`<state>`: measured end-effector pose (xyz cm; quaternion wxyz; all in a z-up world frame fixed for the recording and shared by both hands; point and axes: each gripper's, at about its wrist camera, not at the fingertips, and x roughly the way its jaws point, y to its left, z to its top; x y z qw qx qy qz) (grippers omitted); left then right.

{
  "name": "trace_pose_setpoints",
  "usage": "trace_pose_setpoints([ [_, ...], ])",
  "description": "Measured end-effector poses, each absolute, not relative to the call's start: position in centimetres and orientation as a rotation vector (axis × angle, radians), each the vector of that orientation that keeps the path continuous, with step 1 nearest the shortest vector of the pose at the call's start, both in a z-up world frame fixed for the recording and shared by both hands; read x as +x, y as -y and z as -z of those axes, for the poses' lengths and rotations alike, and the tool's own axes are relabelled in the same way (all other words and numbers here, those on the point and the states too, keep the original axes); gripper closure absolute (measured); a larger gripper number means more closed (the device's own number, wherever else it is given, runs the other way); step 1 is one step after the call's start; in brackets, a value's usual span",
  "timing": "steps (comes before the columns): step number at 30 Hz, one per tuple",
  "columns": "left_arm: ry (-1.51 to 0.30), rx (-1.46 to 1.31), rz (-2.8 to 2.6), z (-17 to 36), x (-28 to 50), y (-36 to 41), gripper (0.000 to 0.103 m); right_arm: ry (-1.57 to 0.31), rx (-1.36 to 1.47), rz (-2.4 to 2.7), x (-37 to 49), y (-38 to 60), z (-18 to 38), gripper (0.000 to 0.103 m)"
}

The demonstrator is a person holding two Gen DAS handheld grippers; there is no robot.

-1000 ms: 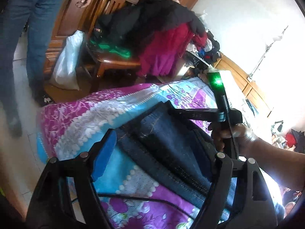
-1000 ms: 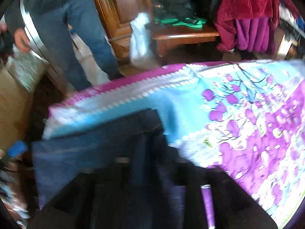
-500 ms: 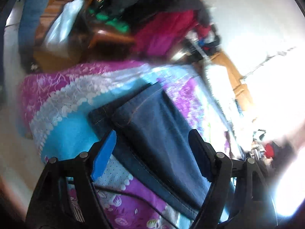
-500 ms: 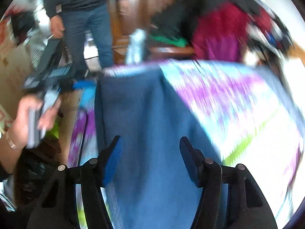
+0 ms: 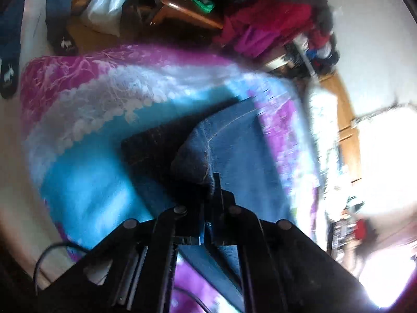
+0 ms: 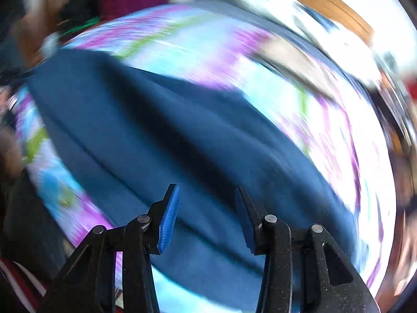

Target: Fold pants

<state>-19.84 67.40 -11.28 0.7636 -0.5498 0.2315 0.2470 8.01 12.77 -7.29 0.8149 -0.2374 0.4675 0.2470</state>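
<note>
two tools work over one pair of blue jeans (image 5: 234,151) spread on a bed. in the left wrist view the left tool (image 5: 212,182) sits at the lower middle of the frame with its fingers pressed together, pinching a bunched corner of the denim; that corner rises in a dark fold just above the fingertips, lifted off the layer beneath. the rest of the jeans runs from the centre of the frame toward the lower right, lying flat on the floral bedspread (image 5: 86,120), whose pink, white and turquoise bands fill the left half. a thin black cable (image 5: 49,250) loops at the lower left edge. in the upper part of the frame a wooden chair (image 5: 182,10) carries a heap of dark, red and magenta clothes (image 5: 265,20), with a white plastic bag (image 5: 106,7) on the floor to its left.

in the right wrist view, heavily blurred, the right tool (image 6: 206,206) stands at the bottom centre with its blue-padded fingers spread apart and nothing between them. the jeans (image 6: 156,135) fill the middle of the frame as a broad creased band running from upper left to lower right, passing directly beyond the parted fingertips; whether the tips touch the cloth cannot be told. the bedspread (image 6: 286,91) shows on either side of the denim.
</note>
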Motion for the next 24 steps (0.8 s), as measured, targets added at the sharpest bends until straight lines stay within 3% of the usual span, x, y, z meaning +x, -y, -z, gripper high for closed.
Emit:
trace_pose_setpoints([
  [4, -0.549, -1.221, -0.593, 13.3, -20.0, -67.9, 0.1, -1.121, -0.162, -0.33, 8.7, -2.3, 9.2, 0.055],
  [8, -0.658, -1.041, -0.678, 10.7, -18.0, -66.4, 0.099, -1.124, 0.183, -0.224, 8.0, 5.4, 11.0, 0.049],
  [9, -0.674, -1.018, -0.685, 10.5, -17.7, -66.2, 0.096, -1.112, 0.253, -0.199, 7.7, 6.4, 11.6, 0.047],
  [12, -0.702, -1.006, -0.668, 10.2, -17.3, -66.0, 0.071, -1.076, 0.354, -0.115, 6.7, 8.9, 12.4, 0.04],
  [13, -0.701, -1.01, -0.661, 10.2, -17.2, -66.0, 0.068, -1.067, 0.37, -0.098, 6.5, 9.7, 12.7, 0.04],
  [23, -0.715, -0.996, -0.683, 9.7, -15.9, -65.8, 0.061, -0.892, 0.726, -0.124, 8.8, 16.3, 13.1, 0.038],
  [24, -0.711, -0.999, -0.684, 9.8, -15.8, -65.8, 0.062, -0.918, 0.742, -0.127, 9.2, 16.7, 13.5, 0.049],
])
